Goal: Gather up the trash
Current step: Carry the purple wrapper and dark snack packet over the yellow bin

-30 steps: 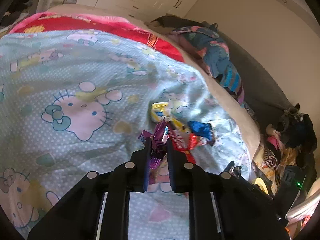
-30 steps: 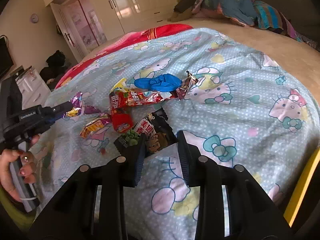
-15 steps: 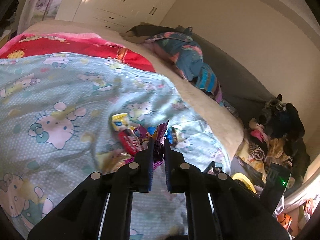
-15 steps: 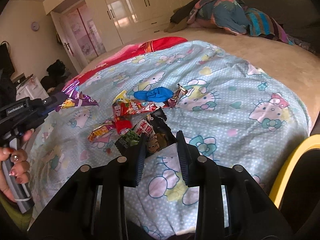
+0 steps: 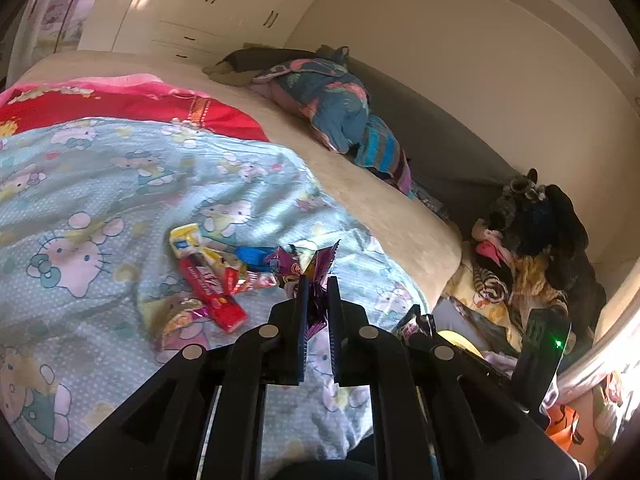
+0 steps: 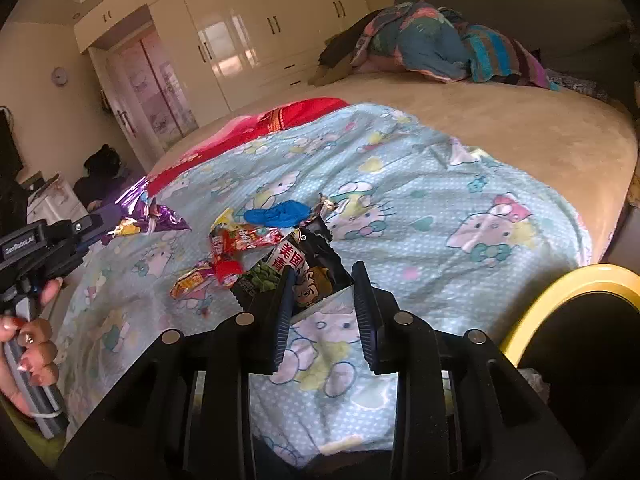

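Left wrist camera looks forward along left gripper [image 5: 317,284], above bed's near edge, facing headboard wall. Right wrist camera looks along right gripper [image 6: 324,276], low over blanket [image 6: 420,208], facing wardrobe [image 6: 256,36]. Both share wrapper pile [image 5: 212,272] [image 6: 256,248]; right view catches left gripper [image 6: 100,216] at frame left.

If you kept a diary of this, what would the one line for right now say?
left gripper: shut on purple wrapper, lifted | right gripper: open, at black snack bag | bed: other wrappers remain | yellow bin: beside bed
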A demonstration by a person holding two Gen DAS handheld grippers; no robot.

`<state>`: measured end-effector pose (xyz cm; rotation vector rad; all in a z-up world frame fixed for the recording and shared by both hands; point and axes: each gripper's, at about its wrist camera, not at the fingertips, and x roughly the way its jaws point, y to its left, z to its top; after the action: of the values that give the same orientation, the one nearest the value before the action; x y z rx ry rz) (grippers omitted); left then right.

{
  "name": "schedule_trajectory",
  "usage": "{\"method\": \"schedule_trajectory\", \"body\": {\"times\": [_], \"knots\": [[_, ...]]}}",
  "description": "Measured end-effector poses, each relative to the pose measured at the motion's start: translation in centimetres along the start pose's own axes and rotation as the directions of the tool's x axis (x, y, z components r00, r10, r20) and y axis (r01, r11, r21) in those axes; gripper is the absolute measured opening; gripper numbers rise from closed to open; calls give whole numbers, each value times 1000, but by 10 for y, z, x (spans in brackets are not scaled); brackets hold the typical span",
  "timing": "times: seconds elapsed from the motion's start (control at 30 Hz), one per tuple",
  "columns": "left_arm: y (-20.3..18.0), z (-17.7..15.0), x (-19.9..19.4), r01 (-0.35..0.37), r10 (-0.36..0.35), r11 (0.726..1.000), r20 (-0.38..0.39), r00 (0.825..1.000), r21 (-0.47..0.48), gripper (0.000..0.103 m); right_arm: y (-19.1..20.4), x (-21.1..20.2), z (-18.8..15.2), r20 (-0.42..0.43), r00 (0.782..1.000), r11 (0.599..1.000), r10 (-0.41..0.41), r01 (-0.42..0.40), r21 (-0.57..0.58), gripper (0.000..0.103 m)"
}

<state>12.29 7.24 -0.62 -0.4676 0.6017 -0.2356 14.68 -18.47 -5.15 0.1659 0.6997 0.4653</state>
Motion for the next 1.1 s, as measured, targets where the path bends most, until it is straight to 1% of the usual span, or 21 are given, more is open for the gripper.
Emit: {"method": "schedule_trajectory", "body": {"times": [0.53,0.8,1.1], "knots": [[-56,-12,4,93,-90,992,-37,995,85,8,-47,-46,-2,52,996,995,-73,69,76,23],[-83,-23,14,142,-133,982,-78,988,128,8,-70,-65,-6,75,991,988,-112,103,115,23],[-110,-39,28,189,-167,965,-131,977,180,8,-96,-85,-18,73,984,976,-160,147,159,23]]}}
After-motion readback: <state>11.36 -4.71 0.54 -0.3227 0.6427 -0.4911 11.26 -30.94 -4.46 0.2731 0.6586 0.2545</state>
